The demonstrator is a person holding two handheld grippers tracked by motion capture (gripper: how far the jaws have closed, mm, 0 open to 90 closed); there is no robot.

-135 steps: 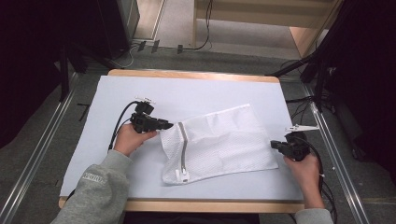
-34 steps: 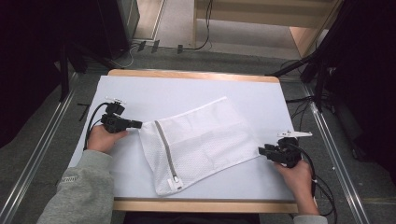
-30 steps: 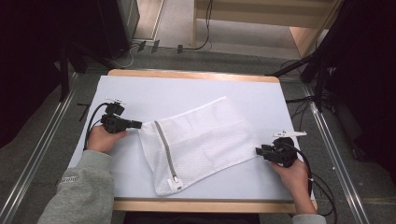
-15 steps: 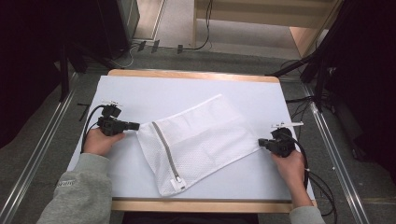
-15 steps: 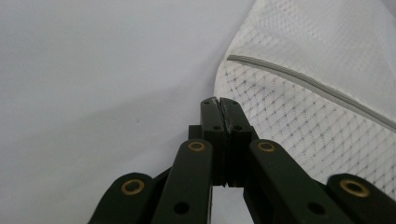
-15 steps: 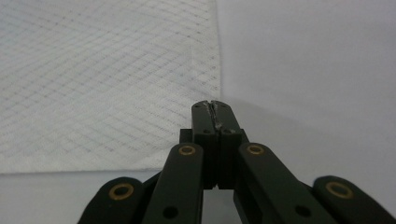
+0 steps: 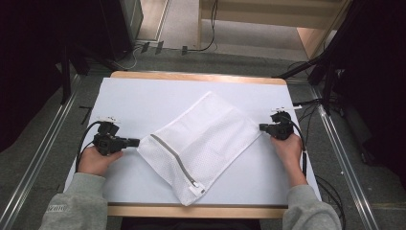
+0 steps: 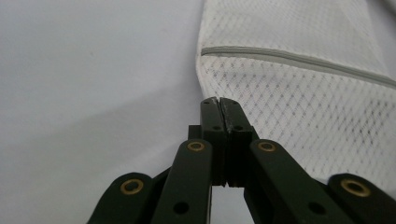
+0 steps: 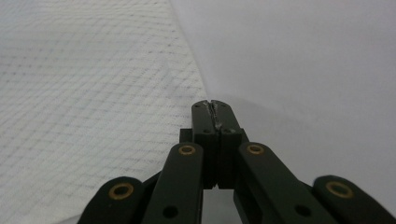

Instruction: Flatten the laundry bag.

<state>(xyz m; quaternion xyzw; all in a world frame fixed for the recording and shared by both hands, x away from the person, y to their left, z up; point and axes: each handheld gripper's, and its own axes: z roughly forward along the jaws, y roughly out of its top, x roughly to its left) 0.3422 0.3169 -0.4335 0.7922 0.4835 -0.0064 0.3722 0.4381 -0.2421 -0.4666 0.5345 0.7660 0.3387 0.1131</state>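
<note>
A white mesh bag (image 7: 206,134) with a grey zipper (image 7: 174,160) lies flat and diagonal on the white table (image 7: 143,96). My left gripper (image 7: 137,142) is shut on the bag's left corner, just below the zipper's end. In the left gripper view the closed jaws (image 8: 219,100) meet the mesh bag (image 8: 303,93) at its edge, with the zipper (image 8: 289,58) running off to the right. My right gripper (image 7: 261,127) is shut on the opposite, right corner. The right gripper view has its tips (image 9: 213,102) pinched at the hem of the mesh bag (image 9: 93,93).
The table has a wooden rim (image 7: 196,76) at the far side and another at the near side. Metal rails (image 7: 335,143) run along both sides on the floor. Cables (image 7: 210,43) lie on the floor beyond the table.
The bag has shifted left and turned. The right gripper carried its corner toward the far side, and the left gripper drew its corner left and nearer. The mesh now lies stretched between them.
</note>
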